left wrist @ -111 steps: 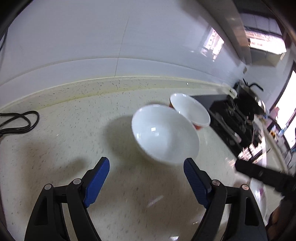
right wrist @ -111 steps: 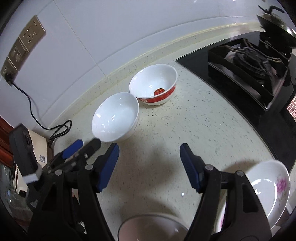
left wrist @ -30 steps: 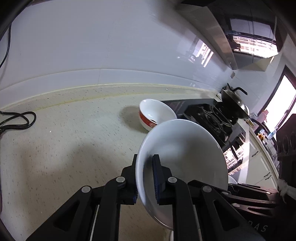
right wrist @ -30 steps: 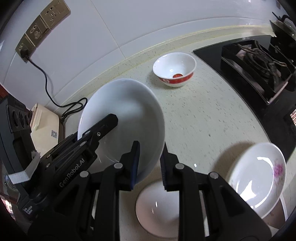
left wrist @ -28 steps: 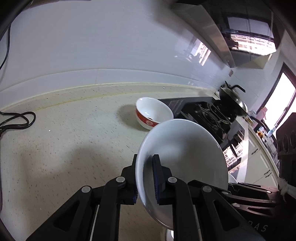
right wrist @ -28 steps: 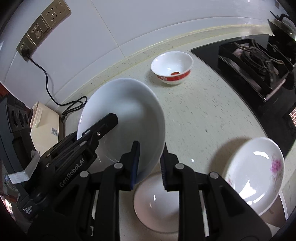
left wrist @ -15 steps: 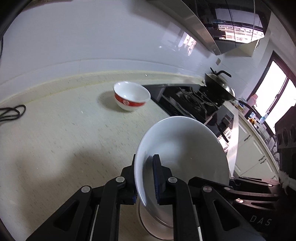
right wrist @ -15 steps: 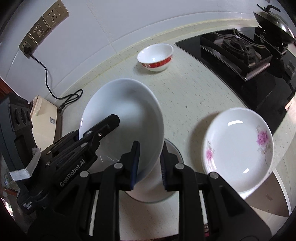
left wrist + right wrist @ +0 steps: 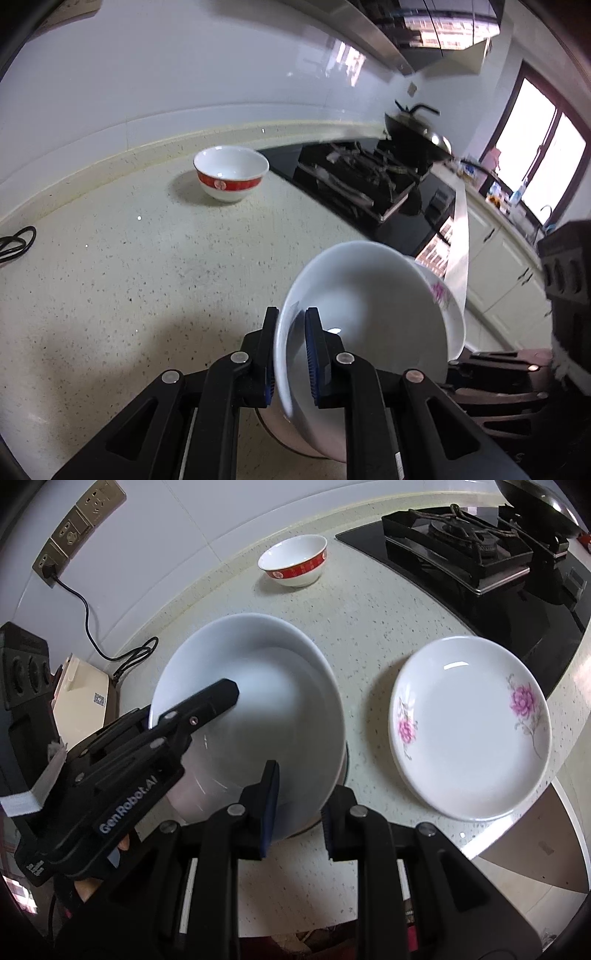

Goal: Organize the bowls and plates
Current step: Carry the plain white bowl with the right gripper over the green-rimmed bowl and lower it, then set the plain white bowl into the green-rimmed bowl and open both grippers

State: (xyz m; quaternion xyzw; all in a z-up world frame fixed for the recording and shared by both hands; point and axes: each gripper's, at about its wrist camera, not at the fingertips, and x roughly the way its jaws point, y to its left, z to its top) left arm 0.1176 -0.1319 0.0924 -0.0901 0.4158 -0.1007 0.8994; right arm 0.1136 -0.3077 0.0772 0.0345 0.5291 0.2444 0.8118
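Both grippers hold one plain white bowl (image 9: 369, 314) (image 9: 258, 686), tilted, just over a second white bowl (image 9: 273, 424) (image 9: 342, 764) that stands on the counter and is mostly hidden beneath it. My left gripper (image 9: 291, 354) (image 9: 221, 698) is shut on the bowl's left rim. The right gripper (image 9: 299, 812) is shut on the near rim. A red-banded bowl (image 9: 231, 173) (image 9: 295, 559) stands alone far back by the wall. To the right of the bowls lies a floral plate (image 9: 469, 723) (image 9: 441, 295).
A black gas stove (image 9: 362, 177) (image 9: 461, 535) fills the back right, with a dark pan (image 9: 413, 129) on it. A power cord (image 9: 92, 627) runs from the wall sockets (image 9: 77, 528) past a beige box (image 9: 81, 701). The counter's front edge (image 9: 517, 823) lies just beyond the plate.
Both grippers have carried the white bowl away from the red-banded bowl and down over the second white bowl. The floral plate has come fully into the right wrist view.
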